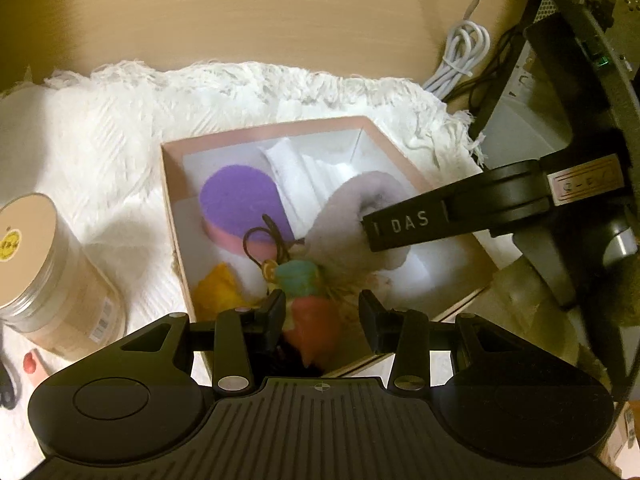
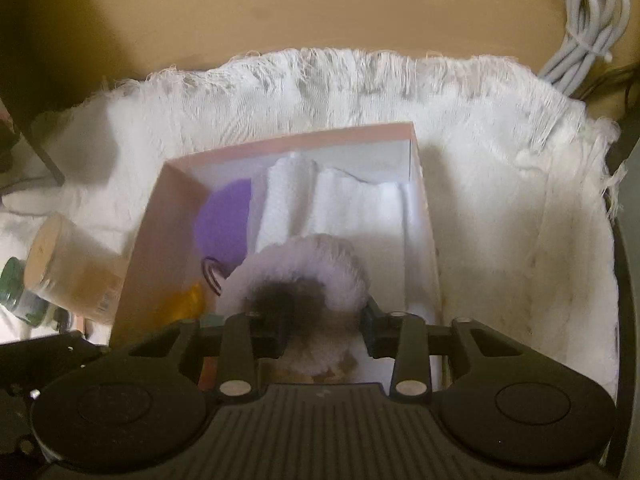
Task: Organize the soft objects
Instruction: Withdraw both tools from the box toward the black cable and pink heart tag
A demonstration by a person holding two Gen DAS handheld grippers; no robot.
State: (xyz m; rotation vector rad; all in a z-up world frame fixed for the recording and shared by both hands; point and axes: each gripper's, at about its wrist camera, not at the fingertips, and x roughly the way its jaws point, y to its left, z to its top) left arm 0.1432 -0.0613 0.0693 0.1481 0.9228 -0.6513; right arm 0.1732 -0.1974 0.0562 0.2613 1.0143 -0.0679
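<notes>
Right gripper (image 2: 325,330): half open, the fluffy grey-lilac ring-shaped plush (image 2: 308,268) sat between its fingers; a firm clamp I could not tell.
Left gripper (image 1: 322,314): half open, holding nothing, above a colourful felt toy (image 1: 308,292).
Plush place: inside the pink cardboard box (image 1: 280,130).

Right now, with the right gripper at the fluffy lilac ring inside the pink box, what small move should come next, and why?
Probably open the right gripper and lift away. The fluffy lilac ring already lies inside the pink box, beside the purple sponge, so the placing looks done.
</notes>
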